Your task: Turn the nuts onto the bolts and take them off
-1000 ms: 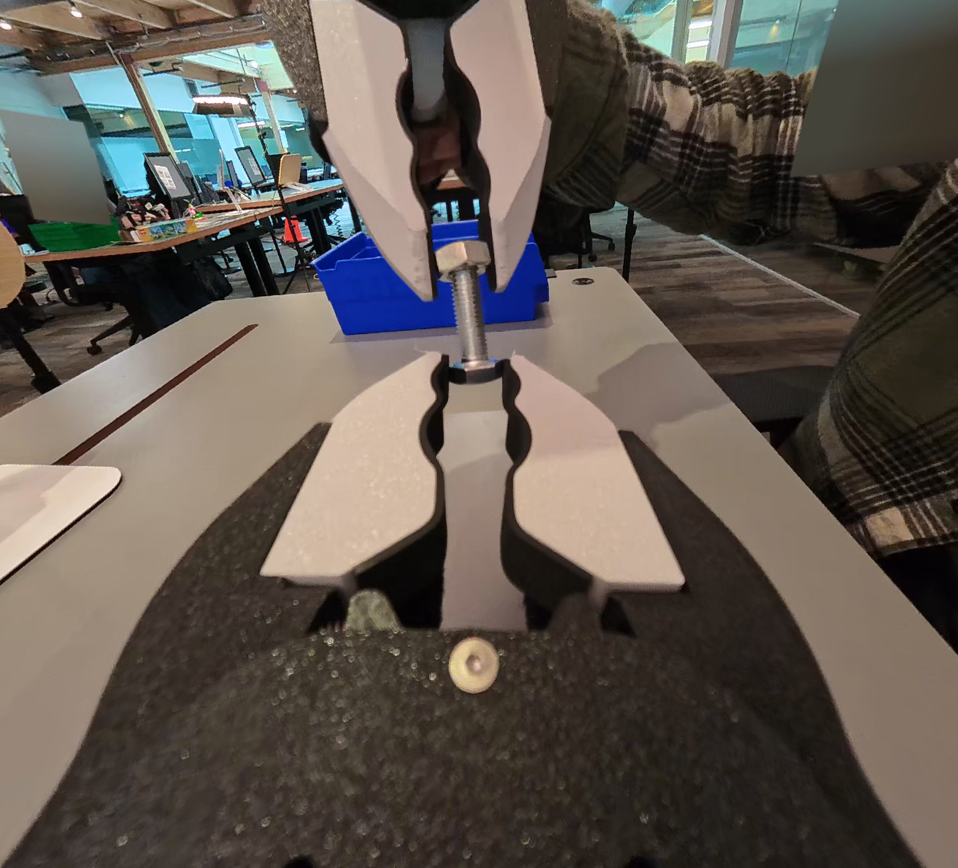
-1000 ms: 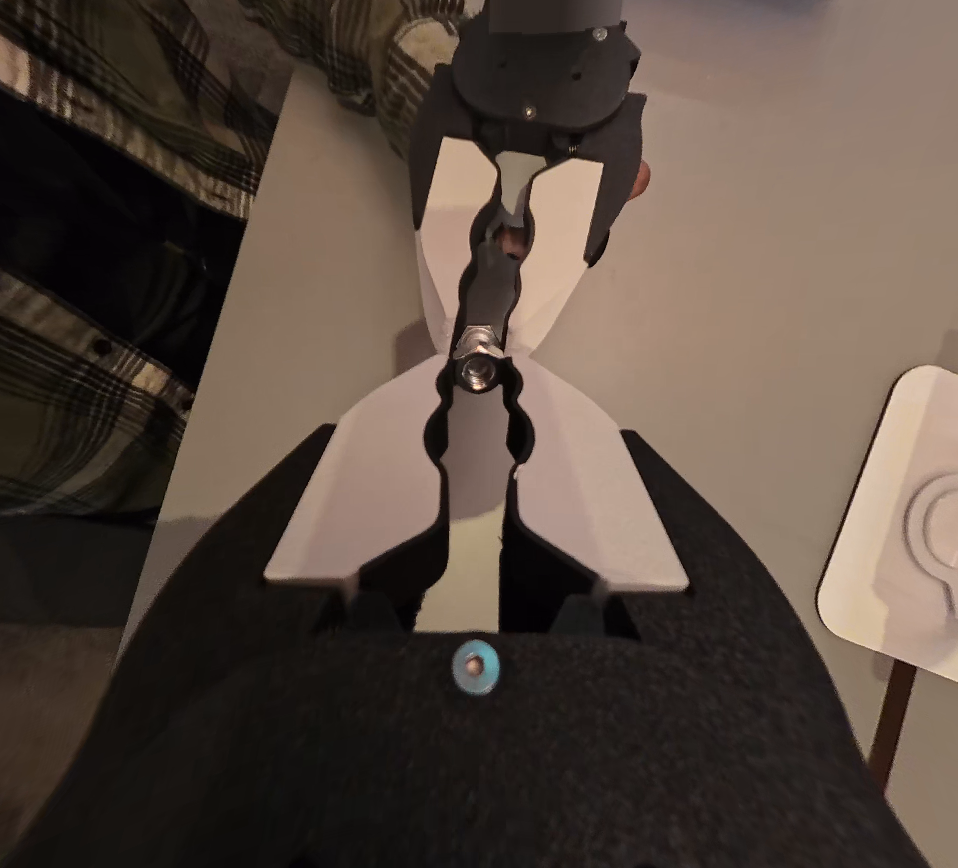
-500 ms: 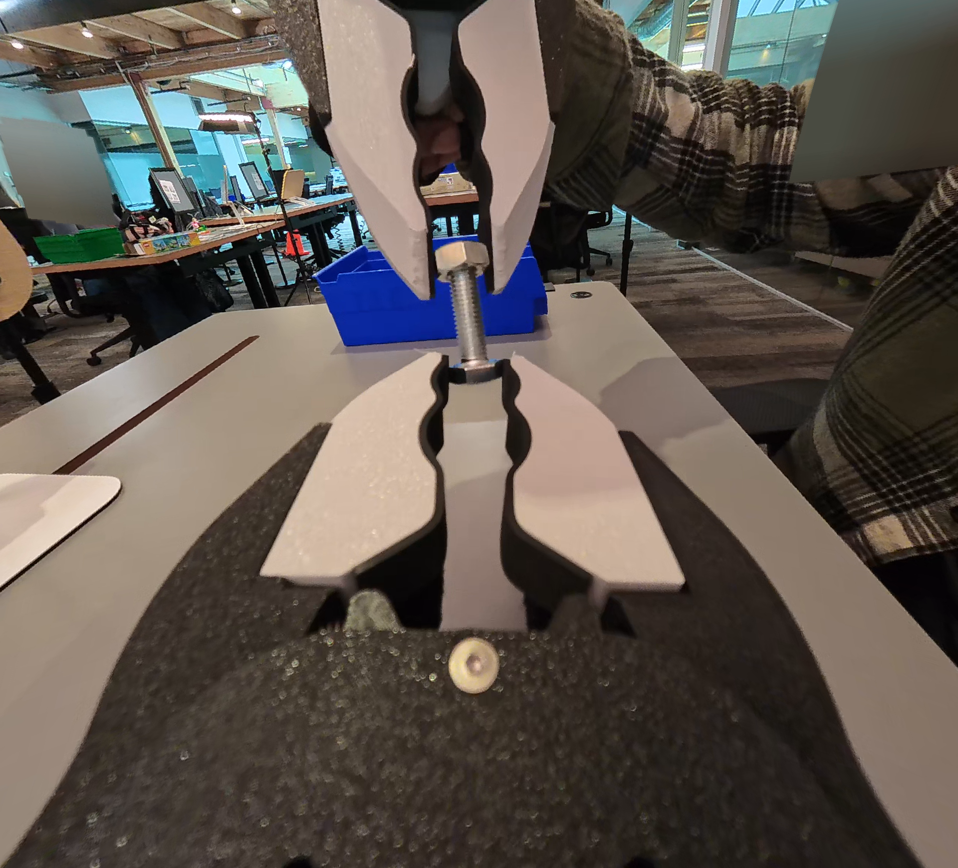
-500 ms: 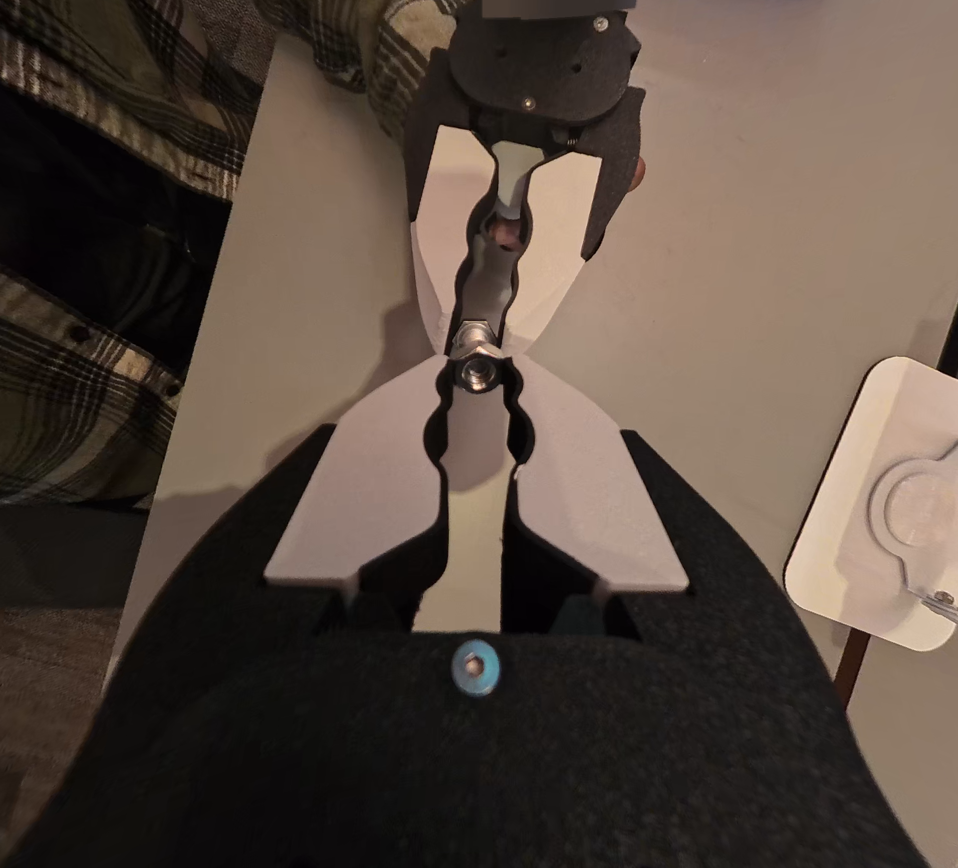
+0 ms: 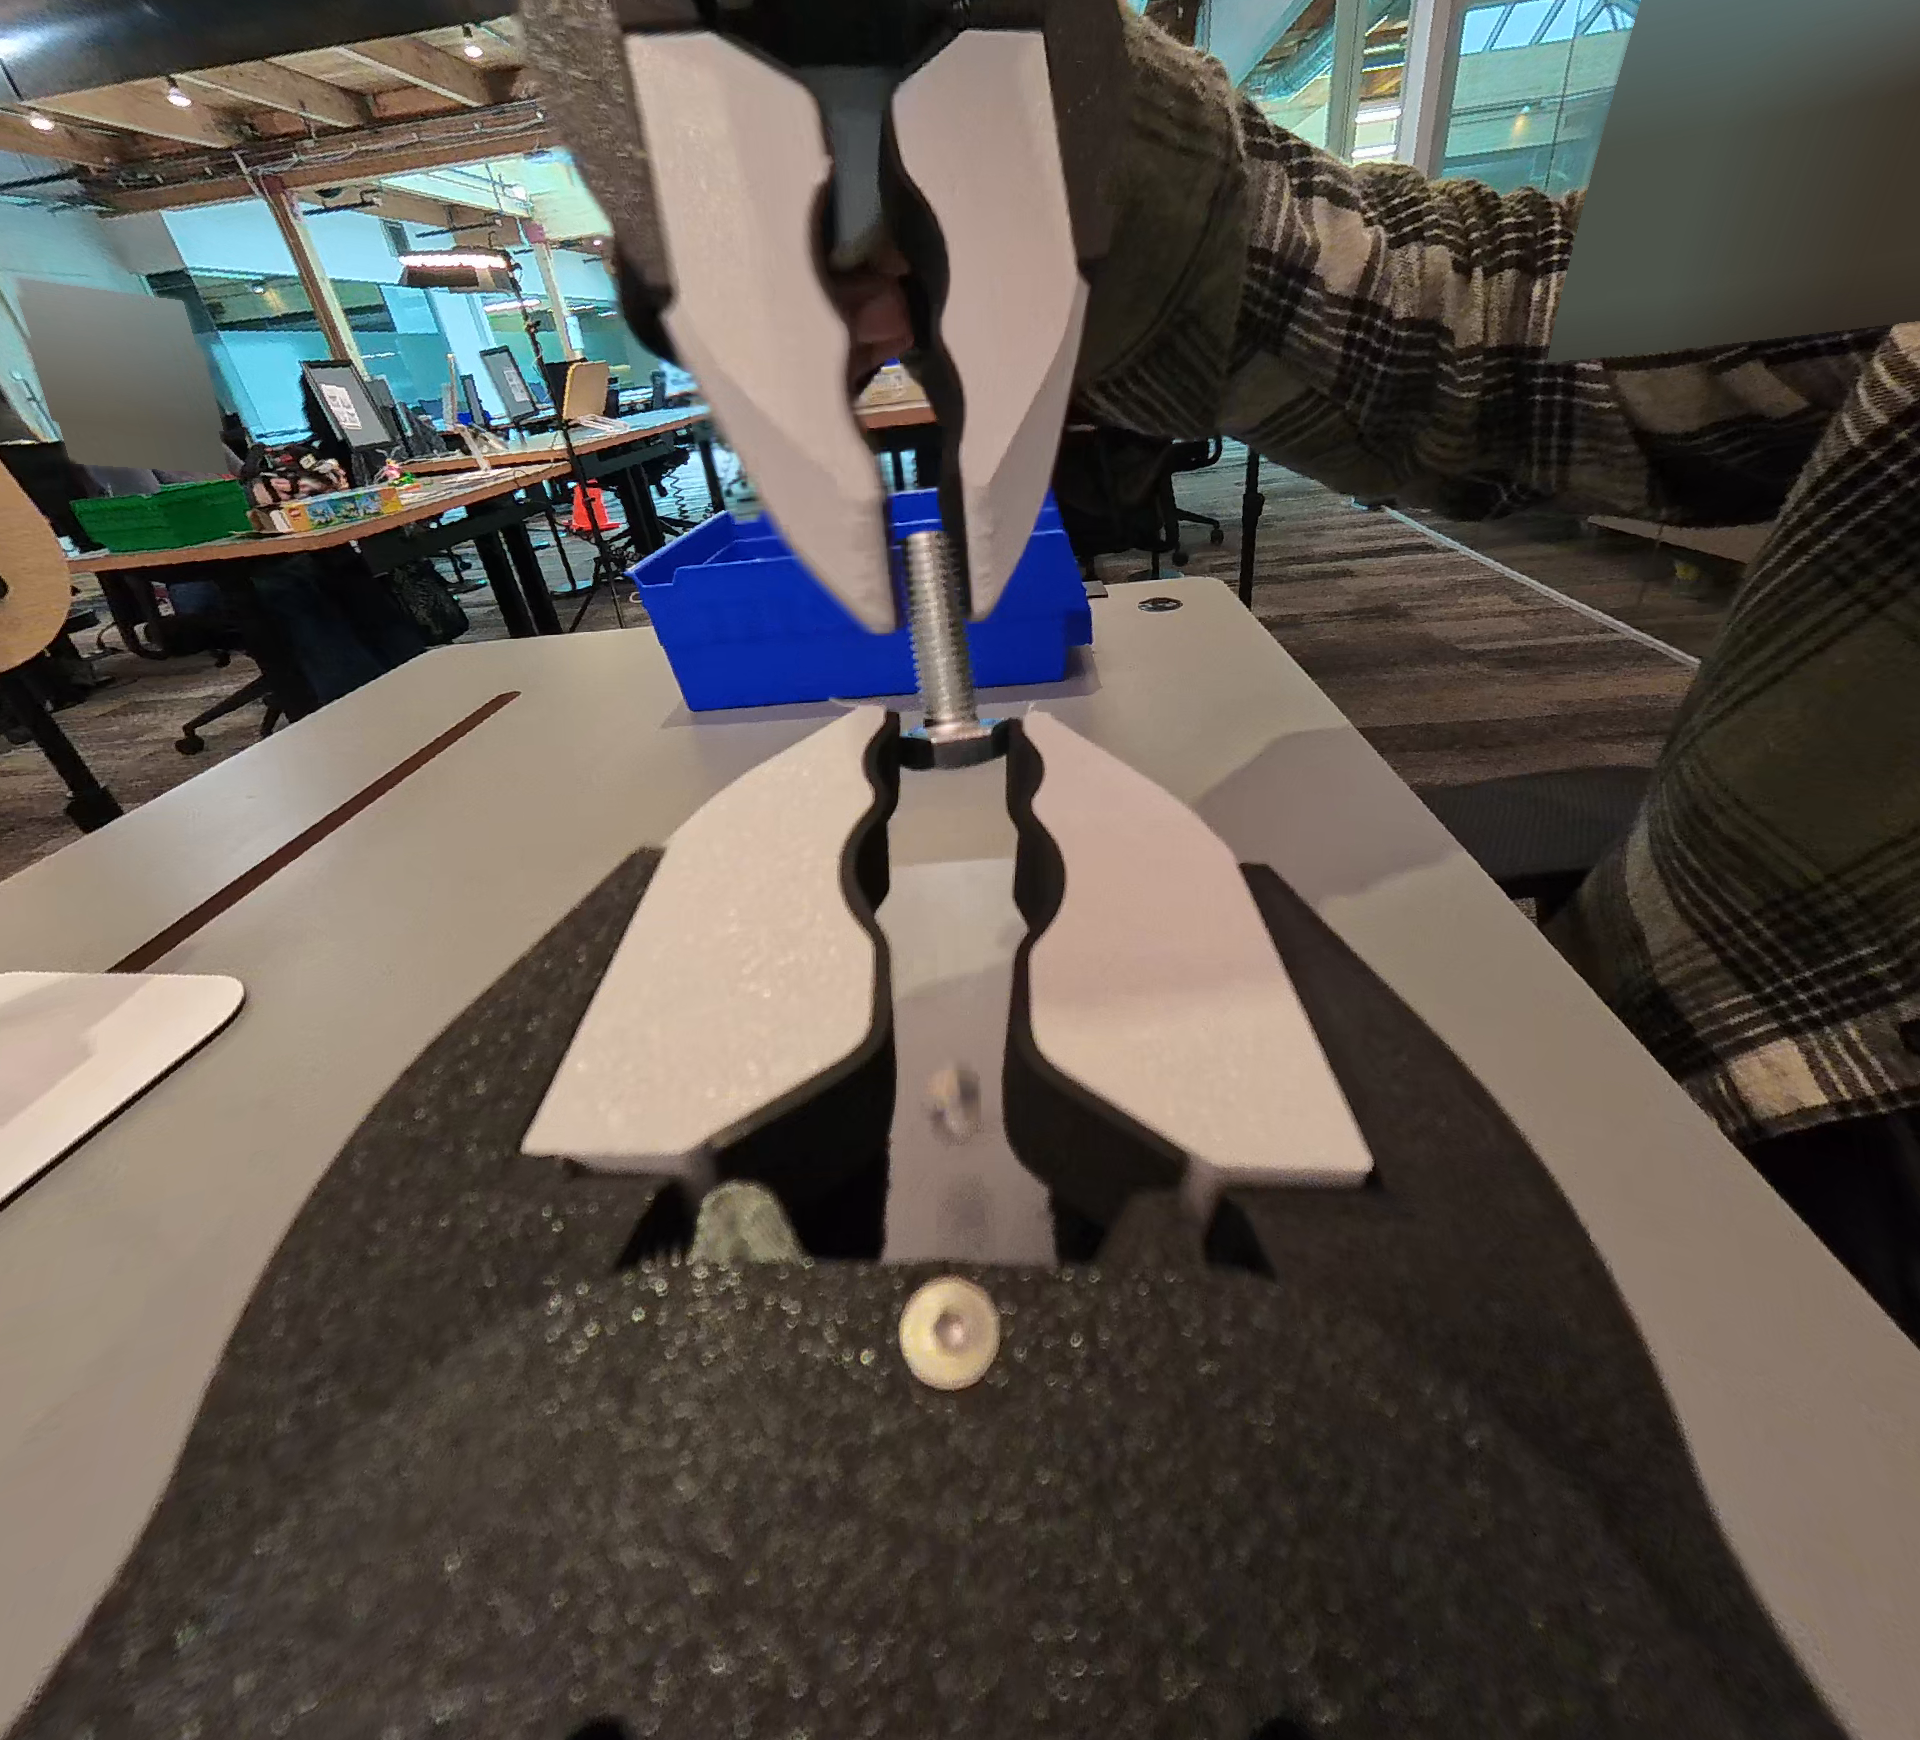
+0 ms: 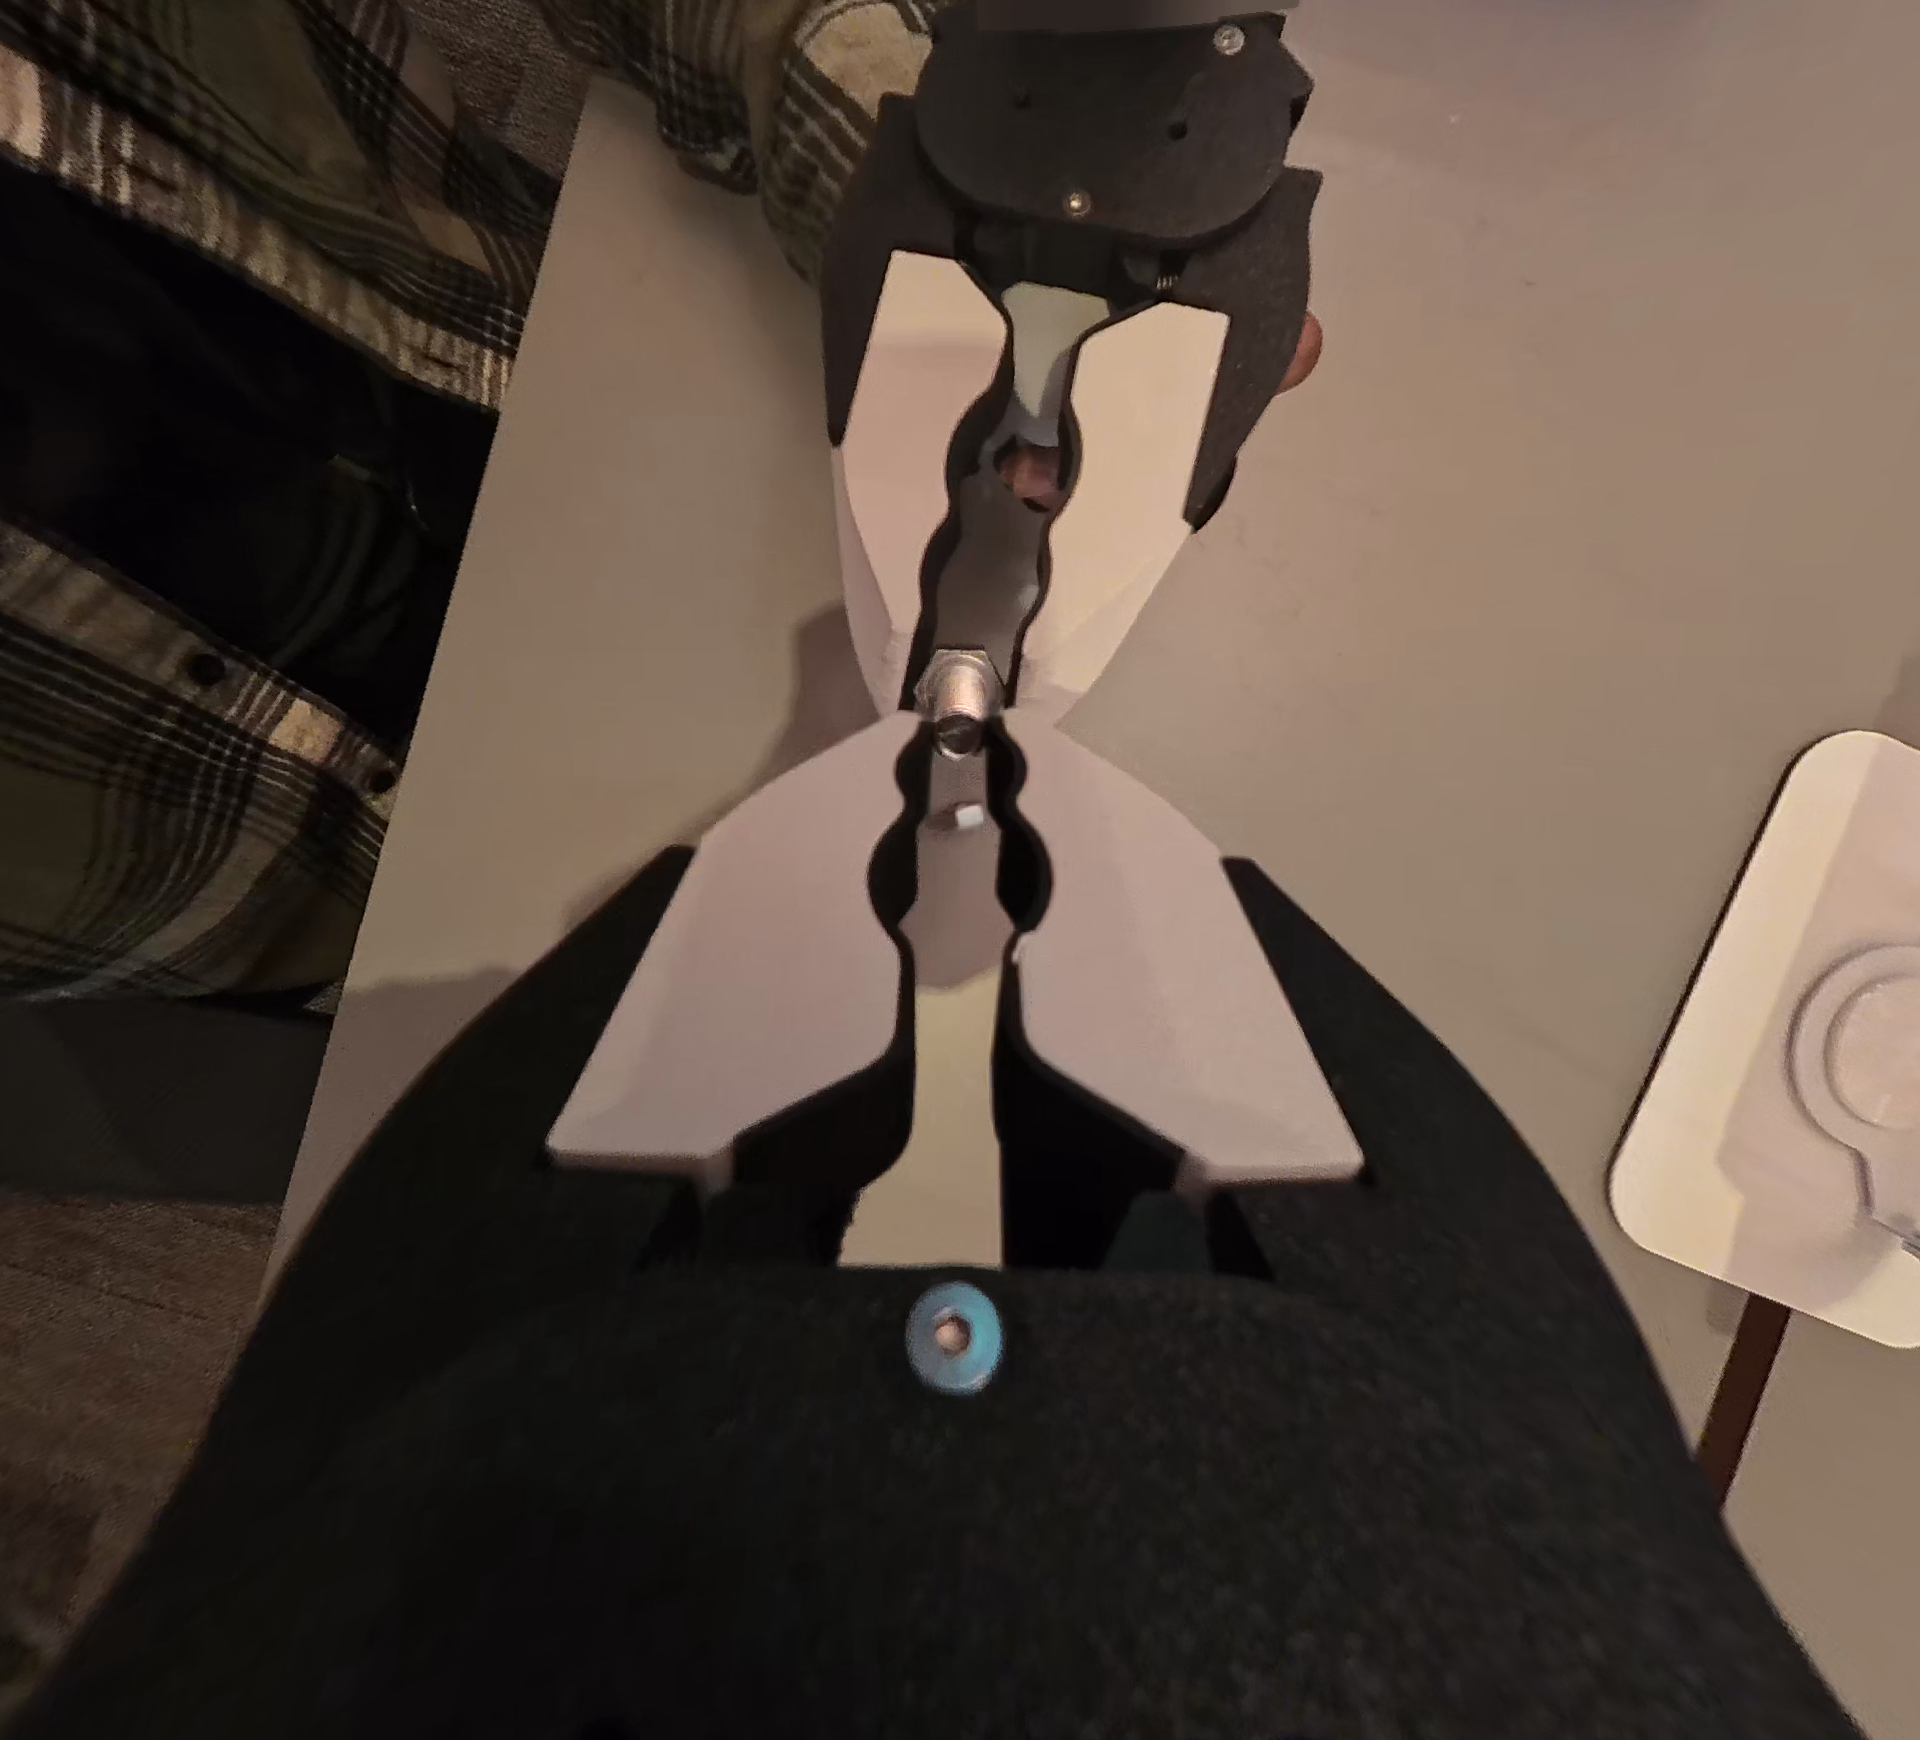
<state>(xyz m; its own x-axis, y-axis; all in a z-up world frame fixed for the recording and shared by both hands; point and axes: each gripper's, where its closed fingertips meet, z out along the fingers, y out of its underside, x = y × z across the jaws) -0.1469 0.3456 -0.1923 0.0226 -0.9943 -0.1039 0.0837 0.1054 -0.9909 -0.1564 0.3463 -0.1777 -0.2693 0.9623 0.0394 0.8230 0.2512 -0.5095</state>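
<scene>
A silver bolt [image 5: 938, 630] stands upright above the grey table [image 5: 416, 859]. My left gripper [image 5: 945, 745] is shut on its hex head at the bottom. My right gripper [image 5: 930, 615] comes down from above, and its tips close around the bare threaded end. In the right wrist view the bolt [image 6: 961, 688] points up between my right gripper [image 6: 956, 734] and the left gripper [image 6: 961, 677]. A small nut [image 5: 951, 1093] shows blurred and loose below the bolt, between the left fingers. It also shows in the right wrist view [image 6: 958, 817].
A blue bin [image 5: 790, 641] stands at the table's far edge behind the bolt. A white pad [image 6: 1766, 1015] lies on the table beside the grippers. A person's plaid sleeve [image 5: 1403, 319] reaches in from the right. A dark strip [image 5: 312, 838] runs along the table. The grippers are tip to tip, or close to it.
The nut held by the right gripper at the bolt's top has come off and dropped. The right gripper has moved down over the thread and narrowed. The left gripper still holds the bolt.
</scene>
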